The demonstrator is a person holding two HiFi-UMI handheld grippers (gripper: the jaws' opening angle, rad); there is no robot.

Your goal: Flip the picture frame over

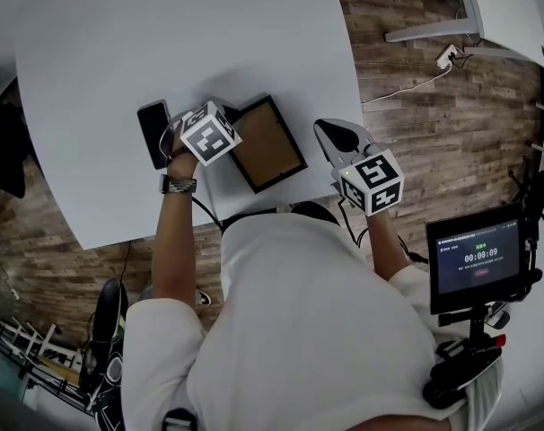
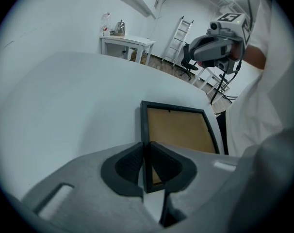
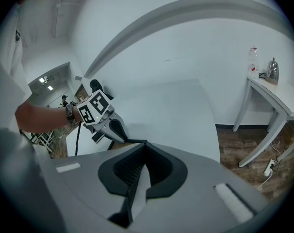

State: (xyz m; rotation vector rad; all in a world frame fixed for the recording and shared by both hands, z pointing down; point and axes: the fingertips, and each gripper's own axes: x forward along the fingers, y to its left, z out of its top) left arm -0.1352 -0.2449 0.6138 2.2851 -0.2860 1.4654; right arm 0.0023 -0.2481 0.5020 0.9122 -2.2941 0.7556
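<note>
The picture frame (image 1: 267, 145) lies back up on the white table (image 1: 164, 34), its brown backing board inside a black rim. My left gripper (image 1: 229, 113) is at the frame's left edge. In the left gripper view the black rim of the frame (image 2: 178, 130) stands between the pads, and my left gripper (image 2: 146, 145) is shut on it. My right gripper (image 1: 324, 129) hovers just right of the frame, apart from it. Its jaws are shut with nothing in them in the right gripper view (image 3: 145, 148), where the left gripper (image 3: 102, 116) shows beyond them.
A black phone (image 1: 153, 133) lies flat on the table just left of my left hand. The table's near edge runs close under the frame, with wooden floor (image 1: 434, 124) to the right. A screen with a timer (image 1: 478, 257) stands at the lower right.
</note>
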